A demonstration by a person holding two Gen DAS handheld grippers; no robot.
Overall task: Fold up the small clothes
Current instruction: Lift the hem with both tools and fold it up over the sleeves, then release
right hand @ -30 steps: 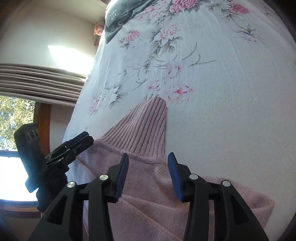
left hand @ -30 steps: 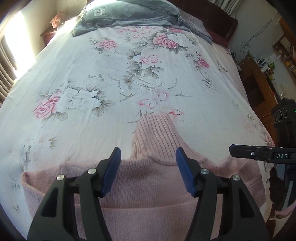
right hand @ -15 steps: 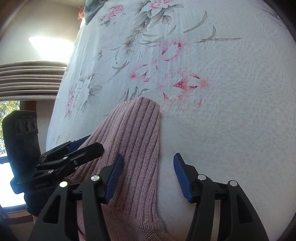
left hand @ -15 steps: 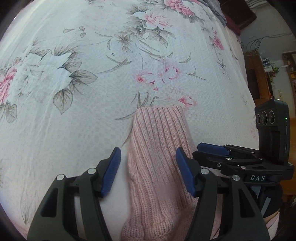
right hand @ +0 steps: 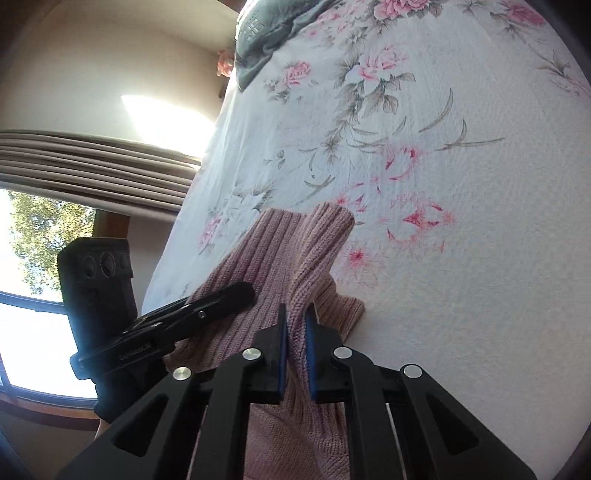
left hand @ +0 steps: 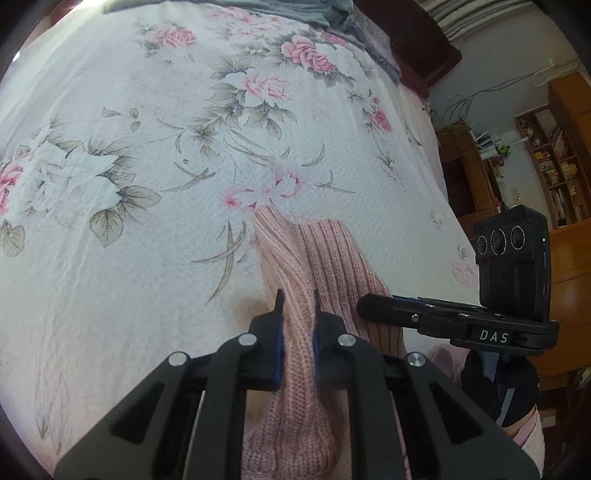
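Observation:
A pink ribbed knit sweater [left hand: 332,254] lies on the floral bedspread [left hand: 147,166], its turtleneck collar pointing up the bed. My left gripper [left hand: 296,306] is shut on the left side of the collar, knit bunched between its blue pads. My right gripper [right hand: 296,317] is shut on the collar's right side [right hand: 317,236]. Both sit side by side; the right gripper [left hand: 373,304] shows in the left wrist view, the left gripper [right hand: 243,291] in the right wrist view. The sweater's body is hidden beneath the grippers.
A grey garment [right hand: 266,33] is heaped at the head of the bed. Wooden shelves and a cabinet [left hand: 554,155] stand to the right of the bed. A window with a curtain [right hand: 74,162] is on the left side.
Both grippers were open around the collar half a second ago; both have since shut on it, pinching up a ridge of knit. The collar's end now looks bunched rather than flat.

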